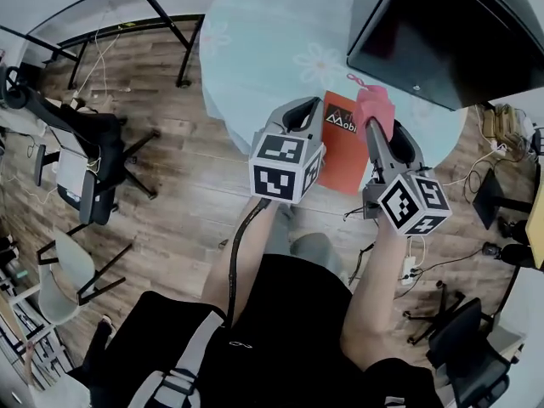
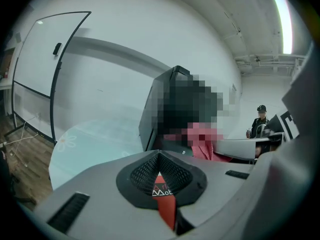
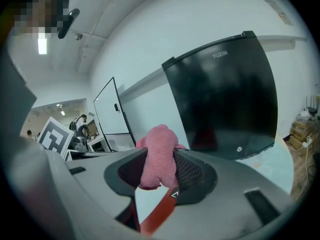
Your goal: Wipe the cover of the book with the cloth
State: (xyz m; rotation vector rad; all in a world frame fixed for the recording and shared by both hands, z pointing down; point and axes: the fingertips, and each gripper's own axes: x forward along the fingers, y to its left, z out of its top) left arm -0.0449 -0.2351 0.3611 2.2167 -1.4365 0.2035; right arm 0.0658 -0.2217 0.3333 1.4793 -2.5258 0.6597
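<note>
— Left tool [image 1: 313, 119]: state?
— Clenched on the left edge of the red book [image 1: 344, 155], held over the desk [image 1: 255, 49] rim.
— Right tool [image 1: 375, 131]?
— Clamped on the pink cloth [image 1: 375, 106], at the book's far right corner.

Round pale-blue table [image 1: 263, 49], black monitor [image 1: 433, 36], office chair [image 1: 93, 155], wooden floor [image 1: 187, 194]

Bright, even light falls from a ceiling strip lamp [image 2: 285, 19] (a second lamp [image 3: 42, 45] glows in the right gripper view). Both gripper views bulge and darken toward their rims.
</note>
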